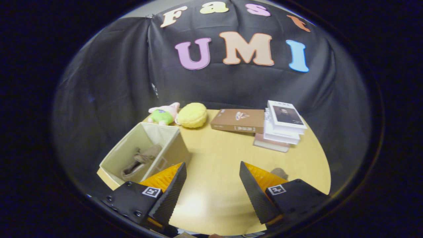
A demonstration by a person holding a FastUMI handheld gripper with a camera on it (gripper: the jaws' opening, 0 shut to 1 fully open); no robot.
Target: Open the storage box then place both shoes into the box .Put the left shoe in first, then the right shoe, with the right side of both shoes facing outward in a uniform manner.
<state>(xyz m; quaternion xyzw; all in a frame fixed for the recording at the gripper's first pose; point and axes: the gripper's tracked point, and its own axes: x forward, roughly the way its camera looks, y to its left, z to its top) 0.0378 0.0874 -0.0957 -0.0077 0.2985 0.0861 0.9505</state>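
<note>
Above a pale wooden table [224, 155] in a cloth-walled booth, a hand-held gripper [213, 185] hangs with its two black, ribbed fingers [173, 191] spread wide apart and grasping nothing, bare tabletop showing in the gap between them. Each finger is backed in orange, and its black mount carries a small square marker.

Just ahead of the left finger, and touching its tip in this view, stands the storage box [165, 132], a beige fabric cube with its top open, set at the table's near left edge. Inside it lies one brown shoe [140, 160], stretched along the box floor (which way its sides face cannot be told from this angle). A second brownish shape [280, 172], mostly hidden behind the right finger, rests on the table just beyond that finger's orange backing; too little of it shows to say for certain what it is.

Beyond the box, along the far edge of the table, a pink and green plush toy [163, 114] sits touching a round yellow cushion [192, 114]. To their right lies a flat brown book [239, 120], and beside it, touching its right end, a stack of white books [282, 127] rises several volumes high, the topmost bearing a dark portrait on its cover.
</note>
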